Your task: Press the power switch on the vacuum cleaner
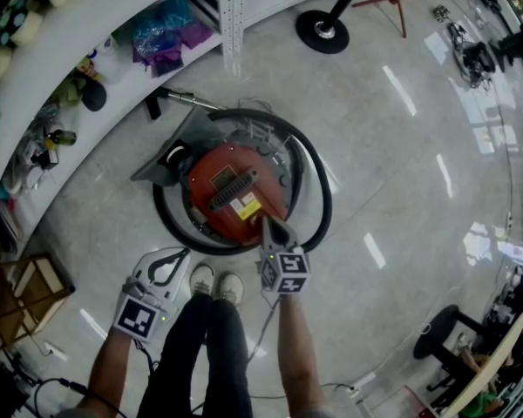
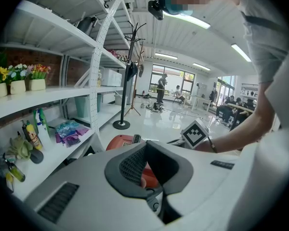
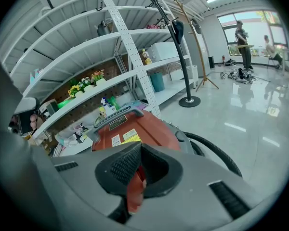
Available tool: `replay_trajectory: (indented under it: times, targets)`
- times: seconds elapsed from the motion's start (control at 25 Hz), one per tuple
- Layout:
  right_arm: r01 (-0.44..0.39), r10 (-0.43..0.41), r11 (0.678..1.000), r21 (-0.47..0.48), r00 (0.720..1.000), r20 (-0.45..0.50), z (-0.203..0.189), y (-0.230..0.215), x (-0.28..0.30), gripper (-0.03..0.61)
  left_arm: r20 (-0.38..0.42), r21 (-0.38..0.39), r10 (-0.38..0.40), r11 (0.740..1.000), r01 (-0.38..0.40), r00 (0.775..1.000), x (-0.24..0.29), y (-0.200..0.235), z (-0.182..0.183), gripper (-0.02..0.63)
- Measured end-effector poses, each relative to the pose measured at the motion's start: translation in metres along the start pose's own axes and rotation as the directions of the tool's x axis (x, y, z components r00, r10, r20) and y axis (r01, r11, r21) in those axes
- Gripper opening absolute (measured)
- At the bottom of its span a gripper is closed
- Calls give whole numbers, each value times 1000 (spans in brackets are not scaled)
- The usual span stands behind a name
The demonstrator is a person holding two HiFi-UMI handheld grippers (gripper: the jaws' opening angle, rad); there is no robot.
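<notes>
A red canister vacuum cleaner (image 1: 235, 190) with a grey carry handle (image 1: 233, 190) stands on the floor, ringed by its black hose (image 1: 321, 200). My right gripper (image 1: 268, 225) is shut, with its tips on or just above the vacuum's near right edge; whether they touch is unclear. In the right gripper view the right gripper (image 3: 140, 146) points at the red body (image 3: 135, 126), with a grey round button (image 3: 181, 137) just to its right. My left gripper (image 1: 181, 252) is shut and empty, held back near my shoes, left of the vacuum. The left gripper (image 2: 145, 144) faces the red vacuum (image 2: 121, 140).
White shelving (image 1: 113, 16) with bottles and bags curves along the left, close behind the vacuum. A coat stand's round base (image 1: 322, 31) stands beyond it. A wooden crate (image 1: 22, 294) is at the near left and a black stool (image 1: 443, 338) at the near right. My shoes (image 1: 216, 283) almost touch the hose.
</notes>
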State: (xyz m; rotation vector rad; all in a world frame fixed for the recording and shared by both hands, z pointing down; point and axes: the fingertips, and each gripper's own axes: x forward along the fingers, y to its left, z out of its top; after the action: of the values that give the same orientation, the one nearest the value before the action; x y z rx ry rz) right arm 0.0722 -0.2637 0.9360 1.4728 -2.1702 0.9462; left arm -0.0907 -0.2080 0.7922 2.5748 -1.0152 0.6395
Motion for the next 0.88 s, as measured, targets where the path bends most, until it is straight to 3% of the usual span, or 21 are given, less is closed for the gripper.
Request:
replay_trajectory:
  times: [0.36,0.88]
  targets:
    - [-5,4,1000,-17,999,-39,-6,6,-3,12,3,4,4,1000,-4,1000,-3,2,7,8]
    - [-9,10,999,-41,1000,16,28,24,-61,12,24,19,9,1000,-10,1000,-11,-4,39,8]
